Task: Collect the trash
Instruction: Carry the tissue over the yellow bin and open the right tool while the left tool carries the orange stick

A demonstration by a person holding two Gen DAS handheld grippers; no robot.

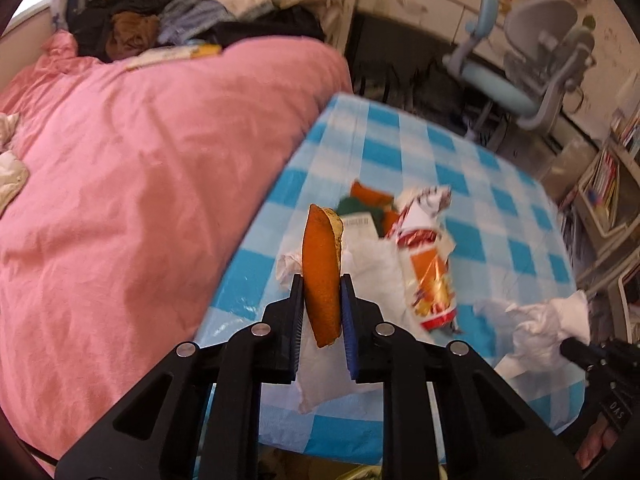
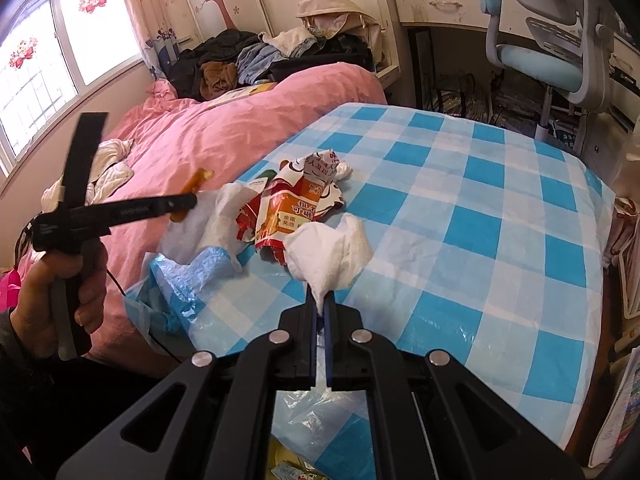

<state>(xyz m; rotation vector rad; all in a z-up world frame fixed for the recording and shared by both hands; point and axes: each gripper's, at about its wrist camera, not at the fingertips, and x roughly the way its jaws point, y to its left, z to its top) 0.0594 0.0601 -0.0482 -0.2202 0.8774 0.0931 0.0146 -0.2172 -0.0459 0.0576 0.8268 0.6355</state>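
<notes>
Left gripper (image 1: 321, 280) is nearly closed and clamped on a piece of orange peel (image 1: 320, 272). The peel stands on end between the pads, long axis running along the fingers, top end sticking well past the tips, lower end hanging back toward the hinge. It is off the table, above the table's left edge where the tablecloth (image 2: 460, 200) meets the pink duvet (image 1: 140, 160).

Right gripper (image 2: 320, 300) is fully closed on a pinched corner of white tissue (image 2: 328, 256). The wad fans out ahead of the tips, just above the cloth near the front edge.

Remaining trash is one cluster near the front-left corner of the table:
- a red and orange snack wrapper (image 2: 288, 208), crumpled, long axis roughly front to back
- more white paper (image 2: 228, 216) just left of it, touching it
- something green and orange behind the wrapper in the left wrist view; can't tell what it is

Key relation: both grippers are full, so neither can pick anything until it drops its load. A thin plastic bag (image 2: 188, 280) hangs off the front-left corner, below and just beside the left gripper. My guess is that's the bin bag. The left hand (image 2: 60, 300) is nearer to it, so the peel probably goes in first. The right must cross the wrapper pile, or come round the front edge.

Risk: the peel is gripped narrow-side; a tilt could let it slip.
</notes>
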